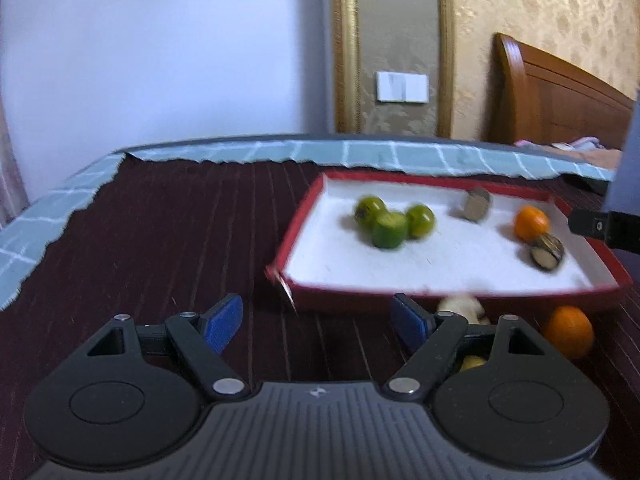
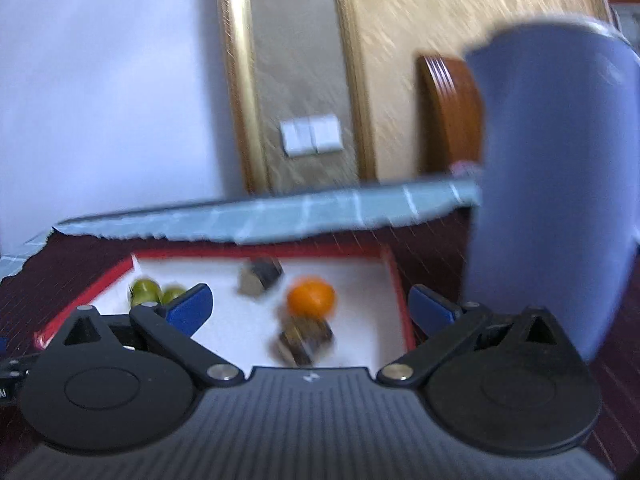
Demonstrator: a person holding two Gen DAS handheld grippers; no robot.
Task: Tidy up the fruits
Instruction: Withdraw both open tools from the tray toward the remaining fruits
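A red-walled tray (image 1: 298, 224) with a white floor sits on the dark striped tabletop (image 1: 168, 232). It holds three green fruits (image 1: 388, 228) bunched near its left wall, one orange (image 1: 531, 222) toward the right, and two brown striped pieces (image 1: 546, 251), possibly nuts, since blur hides their detail. Outside the tray, against its near wall, lie a second orange (image 1: 570, 330) and a pale item (image 1: 460, 306) partly hidden by the left claw (image 1: 318, 322). Left of the tray the tabletop runs bare to a teal checked border (image 1: 52, 216). Both the left claw and the right claw (image 2: 310, 304) gape wide, gripping nothing. A blue container (image 2: 552, 184) stands just right of the tray.
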